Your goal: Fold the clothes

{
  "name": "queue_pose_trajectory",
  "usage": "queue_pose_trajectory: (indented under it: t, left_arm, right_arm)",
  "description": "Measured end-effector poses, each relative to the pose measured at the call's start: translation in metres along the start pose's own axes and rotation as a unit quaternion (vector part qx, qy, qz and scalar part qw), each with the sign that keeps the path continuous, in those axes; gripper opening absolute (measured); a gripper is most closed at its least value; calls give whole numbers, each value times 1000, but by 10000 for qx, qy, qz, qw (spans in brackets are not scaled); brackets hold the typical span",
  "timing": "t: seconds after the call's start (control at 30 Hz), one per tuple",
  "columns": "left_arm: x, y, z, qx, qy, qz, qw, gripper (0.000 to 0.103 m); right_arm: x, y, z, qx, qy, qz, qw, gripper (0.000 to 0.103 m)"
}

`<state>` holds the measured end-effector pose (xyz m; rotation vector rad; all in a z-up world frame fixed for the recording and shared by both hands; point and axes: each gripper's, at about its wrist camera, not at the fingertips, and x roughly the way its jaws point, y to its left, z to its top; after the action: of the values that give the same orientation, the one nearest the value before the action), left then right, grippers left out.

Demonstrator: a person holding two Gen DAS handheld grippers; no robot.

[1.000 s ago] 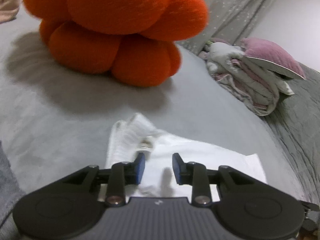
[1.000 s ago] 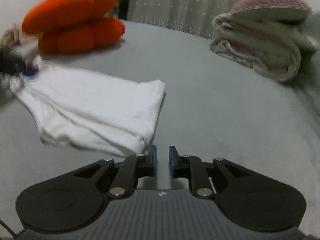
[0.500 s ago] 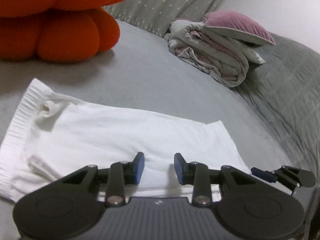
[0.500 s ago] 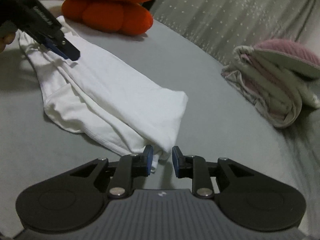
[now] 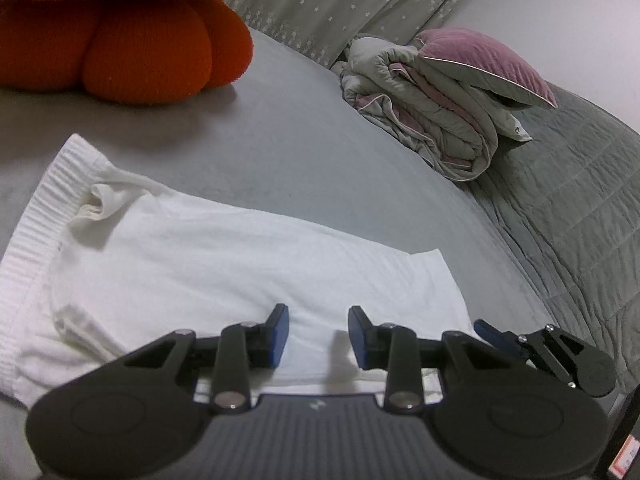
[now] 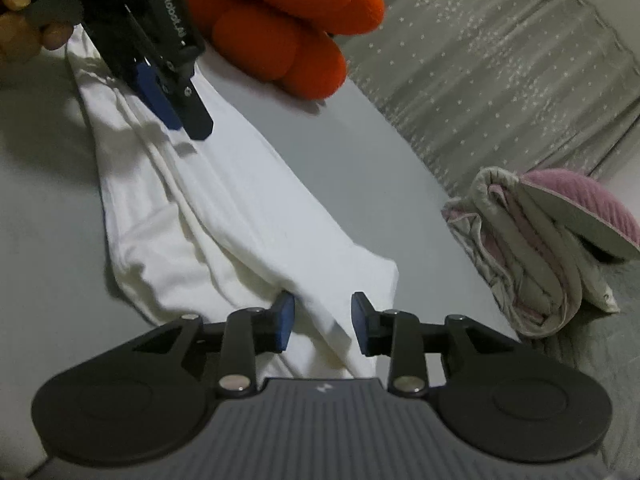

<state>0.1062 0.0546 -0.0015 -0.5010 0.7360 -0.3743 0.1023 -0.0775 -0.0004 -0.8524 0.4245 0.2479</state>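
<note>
White garment [image 5: 224,264] is lying flat across the middle of the grey bed cover [image 5: 304,152], its ribbed band running down the left edge of the left wrist frame and its near edge disappearing behind the gripper body at the bottom. The left gripper [image 5: 318,334] is hovering over that near edge with its blue pads standing partly apart; cloth is showing in the gap, but neither pad is visibly pressing on it. At the lower right of that frame the right gripper [image 5: 496,336] is poking in edge-on, so its jaws are hard to read there. In its own view the right gripper [image 6: 322,322] is opening, with the garment's folded corner [image 6: 360,292] lying between the pads and running under the gripper body; whether the left pad is touching the cloth cannot be told. A hand [image 6: 20,8] is being cut off at the upper left corner. An orange knot cushion [image 5: 132,32] is sitting at the upper left, cropped by the frame's top. A bundled quilt [image 5: 432,120] under a pink pillow [image 5: 484,60] is resting at the upper right.
</note>
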Motion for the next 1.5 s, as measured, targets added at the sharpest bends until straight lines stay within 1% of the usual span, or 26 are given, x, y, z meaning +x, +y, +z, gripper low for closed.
queue_pose_trajectory:
  t: [0.1, 0.17, 0.23, 0.3, 0.4, 0.47, 0.53, 0.67, 0.7, 0.73, 0.77, 0.8, 0.97, 1.03, 1.1, 1.17, 1.23, 1.33, 1.43, 1.5]
  left_arm:
    - [1, 1, 1, -35, 17, -35, 10000, 33]
    - [1, 2, 1, -57, 31, -62, 10000, 33]
    - [1, 3, 2, -64, 47, -88, 9999, 33]
    - [2, 4, 2, -60, 56, -102, 9999, 33]
    - [2, 5, 3, -73, 70, -129, 9999, 33]
    - [3, 7, 3, -80, 85, -162, 9998, 33]
    - [3, 8, 4, -82, 103, -188, 9997, 33]
    - [3, 9, 3, -55, 129, -174, 9997, 33]
    - [3, 8, 3, -41, 132, -165, 9998, 33]
    - [3, 7, 3, -21, 136, -156, 9998, 33]
    - [4, 6, 3, 6, 143, -147, 9998, 33]
    - [4, 6, 3, 26, 148, -140, 9998, 33]
    - [4, 6, 3, 67, 157, -130, 9998, 33]
    - [5, 6, 4, 51, 160, -138, 9998, 33]
    - [5, 7, 4, 43, 165, -146, 9997, 33]
    - [5, 7, 3, 50, 168, -143, 9997, 32]
    - [6, 6, 3, 70, 171, -116, 9998, 30]
    - [5, 8, 2, 81, 179, -51, 9998, 26]
    - [6, 10, 2, 9, 184, -49, 9998, 22]
    - [6, 11, 2, -13, 187, -55, 9998, 21]
  right_arm:
    - [4, 8, 5, -71, -154, -71, 9998, 35]
    - [5, 16, 9, -276, -252, -72, 9993, 35]
    - [2, 22, 11, -440, -387, -163, 9981, 35]
    - [2, 25, 11, -487, -476, -350, 9971, 36]
    - [3, 30, 11, -602, -589, -739, 9937, 44]
    - [2, 32, 11, -660, -670, -1051, 9900, 51]
    - [-2, 28, 8, -501, -687, -1168, 9895, 57]
    - [-2, 13, 3, -58, -590, -1223, 9907, 58]
    - [-2, 11, 3, -19, -538, -1174, 9916, 58]
    - [-3, 16, 3, -75, -494, -1079, 9929, 58]
    - [-2, 19, 4, -185, -452, -1000, 9938, 55]
    - [-1, 23, 5, -307, -457, -1000, 9935, 54]
    - [7, 34, 20, -904, -550, -1318, 9856, 54]
    - [12, 35, 24, -1068, -522, -1309, 9842, 54]
    - [12, 30, 27, -958, -462, -1184, 9873, 48]
    - [9, 27, 24, -840, -324, -1038, 9905, 25]
    - [6, 31, 18, -841, -175, -1062, 9906, 16]
    - [2, 35, 8, -808, -2, -1160, 9900, 13]
    - [7, 28, 3, -792, 107, -1407, 9868, 13]
    - [11, 23, -1, -713, 175, -1531, 9855, 13]
